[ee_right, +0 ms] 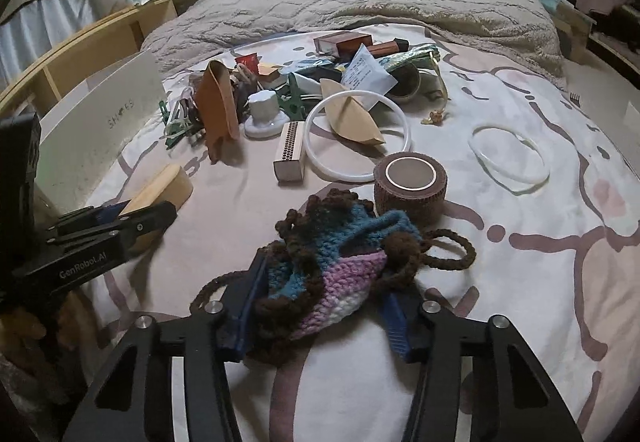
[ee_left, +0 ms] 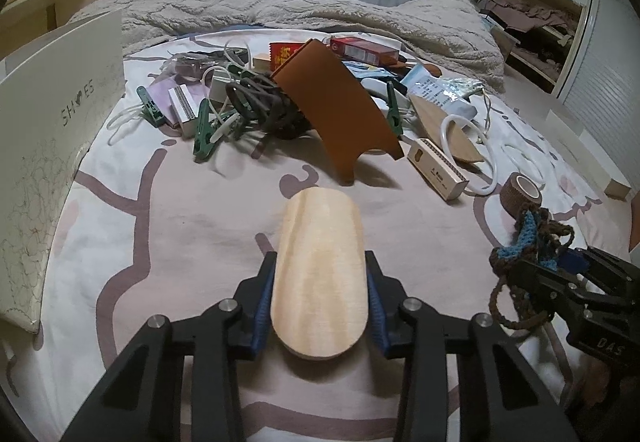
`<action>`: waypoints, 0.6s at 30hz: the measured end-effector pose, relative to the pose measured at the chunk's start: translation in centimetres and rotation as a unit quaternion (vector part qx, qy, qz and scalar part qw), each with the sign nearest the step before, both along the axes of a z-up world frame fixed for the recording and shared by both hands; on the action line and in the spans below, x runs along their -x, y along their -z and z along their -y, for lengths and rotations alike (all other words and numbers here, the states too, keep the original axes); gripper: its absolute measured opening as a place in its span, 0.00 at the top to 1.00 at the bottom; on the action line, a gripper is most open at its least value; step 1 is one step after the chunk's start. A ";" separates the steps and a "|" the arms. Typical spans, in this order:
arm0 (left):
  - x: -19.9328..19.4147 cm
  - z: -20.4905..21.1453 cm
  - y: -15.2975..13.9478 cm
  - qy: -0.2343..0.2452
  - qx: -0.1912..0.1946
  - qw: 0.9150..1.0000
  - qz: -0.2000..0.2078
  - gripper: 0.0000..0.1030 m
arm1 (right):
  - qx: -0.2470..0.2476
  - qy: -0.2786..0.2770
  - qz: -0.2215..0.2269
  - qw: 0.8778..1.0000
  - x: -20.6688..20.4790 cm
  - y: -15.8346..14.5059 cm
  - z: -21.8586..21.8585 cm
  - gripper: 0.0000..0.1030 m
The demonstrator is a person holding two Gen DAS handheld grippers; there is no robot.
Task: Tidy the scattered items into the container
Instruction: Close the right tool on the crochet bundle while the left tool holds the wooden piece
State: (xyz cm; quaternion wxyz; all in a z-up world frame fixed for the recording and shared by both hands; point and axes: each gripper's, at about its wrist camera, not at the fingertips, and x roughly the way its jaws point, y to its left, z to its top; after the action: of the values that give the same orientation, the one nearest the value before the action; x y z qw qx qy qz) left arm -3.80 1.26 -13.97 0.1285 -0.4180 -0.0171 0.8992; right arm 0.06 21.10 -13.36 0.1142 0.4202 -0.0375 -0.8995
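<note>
Wooden oval piece (ee_left: 319,274) sat clamped between left gripper (ee_left: 320,282) pads, long axis along fingers. Right gripper (ee_right: 324,284) pinched crochet pouch (ee_right: 332,266) (2 grips at once). Shoe box (ee_left: 60,145) stood leftward, nearer left gripper; other clutter lay ahead on bedsheet (ee_right: 520,282).

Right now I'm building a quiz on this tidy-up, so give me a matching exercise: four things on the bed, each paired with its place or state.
Things:
1. wooden oval piece
2. crocheted pouch
3. brown tape roll
4. white shoe box

Places or states:
A. standing on the sheet just beyond the pouch
B. between the left claw's blue pads
C. at the left edge of the bed
D. between the right claw's blue pads

Pairs: 1-B, 2-D, 3-A, 4-C
</note>
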 end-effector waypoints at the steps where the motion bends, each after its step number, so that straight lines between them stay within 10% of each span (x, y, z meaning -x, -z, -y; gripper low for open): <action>1: 0.0 0.0 0.0 0.000 0.000 1.000 0.000 0.62 | -0.001 0.000 -0.002 1.000 -0.1 0.0 0.1 0.52; 18: -1.0 0.2 -1.2 0.005 -0.012 1.000 -0.012 0.62 | 0.030 0.002 -0.026 0.999 -0.7 -1.9 -0.3 0.79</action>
State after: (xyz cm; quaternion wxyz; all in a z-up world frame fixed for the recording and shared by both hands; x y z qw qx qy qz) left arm -2.80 1.05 -12.80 0.1386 -0.4053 -0.0242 0.9033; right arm 0.80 21.38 -11.46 0.1264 0.3927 -0.0624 -0.9088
